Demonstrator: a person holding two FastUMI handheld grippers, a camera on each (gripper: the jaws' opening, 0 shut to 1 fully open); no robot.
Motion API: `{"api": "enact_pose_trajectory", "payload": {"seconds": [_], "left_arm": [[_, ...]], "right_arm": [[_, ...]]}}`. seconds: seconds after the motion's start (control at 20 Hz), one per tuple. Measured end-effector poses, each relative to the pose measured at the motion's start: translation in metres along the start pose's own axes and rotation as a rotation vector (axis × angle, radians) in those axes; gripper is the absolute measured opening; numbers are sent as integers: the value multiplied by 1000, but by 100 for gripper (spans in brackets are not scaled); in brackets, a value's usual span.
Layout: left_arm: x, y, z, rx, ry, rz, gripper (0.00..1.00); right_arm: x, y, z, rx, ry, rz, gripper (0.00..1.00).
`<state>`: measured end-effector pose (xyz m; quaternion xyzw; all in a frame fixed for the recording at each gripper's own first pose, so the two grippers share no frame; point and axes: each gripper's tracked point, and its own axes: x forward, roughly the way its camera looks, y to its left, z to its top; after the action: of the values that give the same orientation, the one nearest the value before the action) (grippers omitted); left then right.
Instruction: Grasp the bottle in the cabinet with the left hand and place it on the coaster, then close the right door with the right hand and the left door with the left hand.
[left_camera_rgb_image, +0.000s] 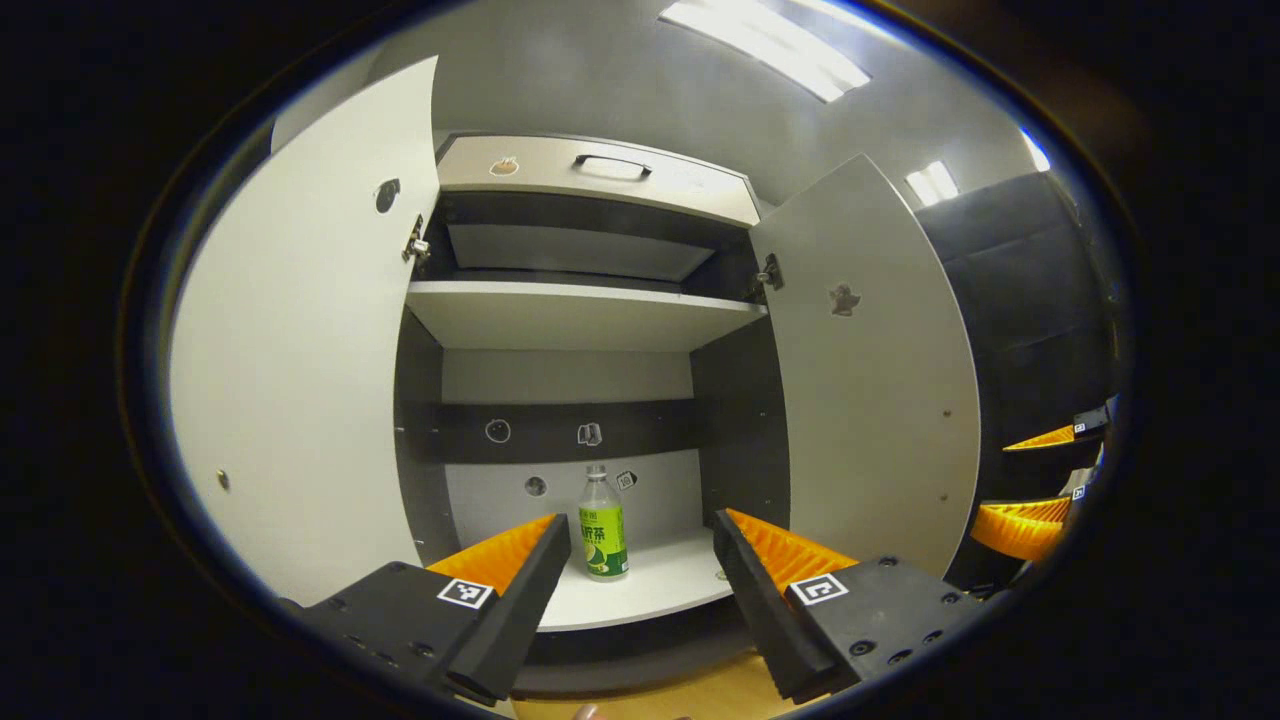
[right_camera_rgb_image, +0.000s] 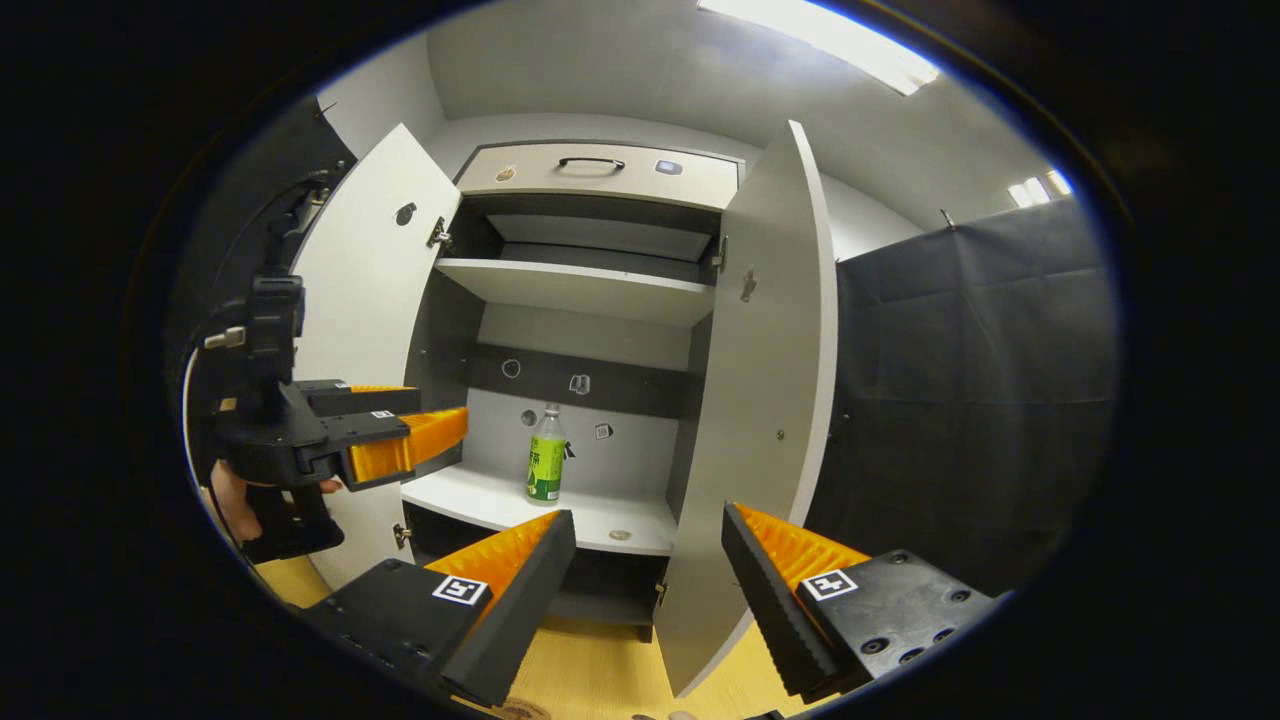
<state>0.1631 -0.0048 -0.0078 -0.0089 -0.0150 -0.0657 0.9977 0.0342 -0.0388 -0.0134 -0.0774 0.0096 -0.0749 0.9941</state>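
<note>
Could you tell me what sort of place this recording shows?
Likely an indoor recording booth: an open two-door cabinet holding a bottle, a black cloth wall, and ceiling strip lights.

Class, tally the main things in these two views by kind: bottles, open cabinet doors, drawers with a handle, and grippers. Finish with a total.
Bottles: 1, the bottle
Open cabinet doors: 2, the left door and the right door
Drawers with a handle: 1, the drawer
Grippers: 2, the left gripper and the right gripper
Total: 6
</note>
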Motion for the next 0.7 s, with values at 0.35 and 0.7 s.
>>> {"api": "enact_pose_trajectory", "payload": {"seconds": [0.35, 0.7], "left_arm": [[90, 16, -34, -55, 15, 49, 92], [164, 37, -85, -90, 56, 108, 92]], "right_arm": [[46, 7, -21, 7, 19, 131, 98], [50, 7, -44, -7, 64, 177, 98]]}}
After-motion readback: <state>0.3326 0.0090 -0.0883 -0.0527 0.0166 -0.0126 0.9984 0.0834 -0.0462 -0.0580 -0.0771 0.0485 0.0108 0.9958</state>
